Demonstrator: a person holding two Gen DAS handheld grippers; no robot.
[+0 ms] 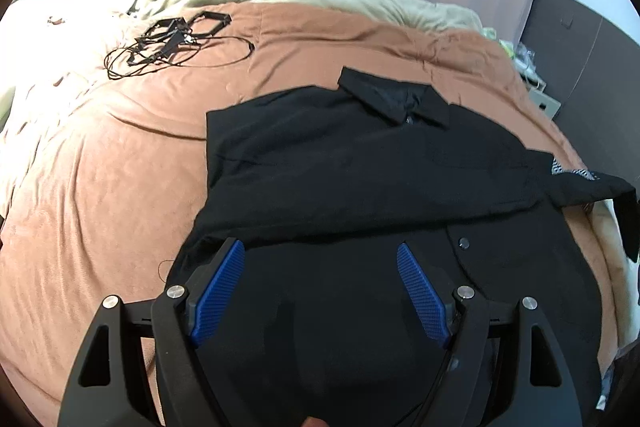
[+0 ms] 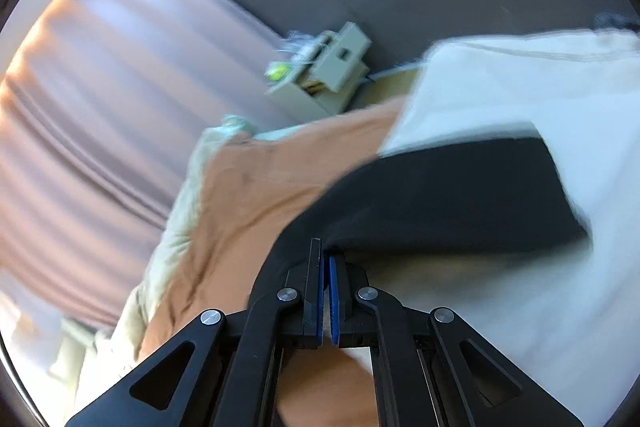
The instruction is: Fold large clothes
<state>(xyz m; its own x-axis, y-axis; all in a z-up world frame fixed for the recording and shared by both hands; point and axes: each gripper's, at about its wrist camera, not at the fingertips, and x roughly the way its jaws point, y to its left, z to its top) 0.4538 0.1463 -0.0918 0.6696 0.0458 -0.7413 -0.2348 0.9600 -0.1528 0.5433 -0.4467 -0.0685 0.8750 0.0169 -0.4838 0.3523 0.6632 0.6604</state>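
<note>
Across the bedspread's (image 1: 100, 167) near edge lies the black shirt (image 1: 340, 167) — left gripper (image 1: 320, 259) spread wide above it, right gripper (image 2: 326, 259) pinching its fabric.

Bed (image 1: 100, 187) bears shirt (image 1: 340, 167) (black), cables (image 1: 176, 43)

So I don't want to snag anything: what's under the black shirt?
The black shirt lies on the rust-coloured bedspread. Whatever lies beneath its middle is covered and unseen.
</note>
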